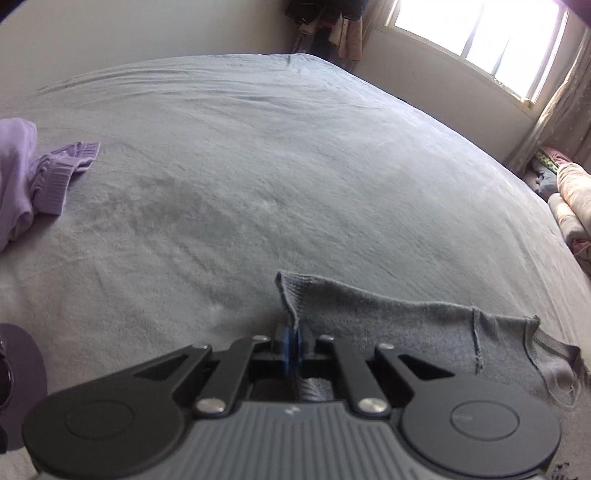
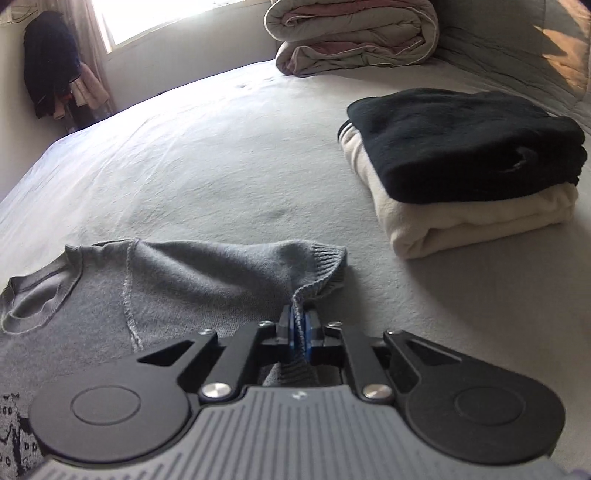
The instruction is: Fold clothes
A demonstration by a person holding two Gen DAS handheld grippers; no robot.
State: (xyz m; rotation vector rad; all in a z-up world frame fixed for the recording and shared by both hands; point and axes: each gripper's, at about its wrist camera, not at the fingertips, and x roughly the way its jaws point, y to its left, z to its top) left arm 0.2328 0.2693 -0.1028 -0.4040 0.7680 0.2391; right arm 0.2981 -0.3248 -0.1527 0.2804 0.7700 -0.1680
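Observation:
A grey knit sweater [image 2: 177,280] lies flat on the grey bed sheet [image 2: 221,166], its neck hole at the left of the right wrist view. My right gripper [image 2: 301,326] is shut on the ribbed cuff of one sleeve [image 2: 325,266], the knit pinched between the blue pads. In the left wrist view the same grey sweater [image 1: 388,317] spreads to the right, and my left gripper [image 1: 293,341] is shut on a raised edge of its fabric [image 1: 290,295].
A folded stack, black garment [image 2: 465,144] on a cream one [image 2: 480,221], sits on the bed to the right. A rolled duvet [image 2: 351,33] lies at the back. A lilac garment [image 1: 33,177] lies crumpled at the bed's left. Clothes hang by the window [image 1: 476,37].

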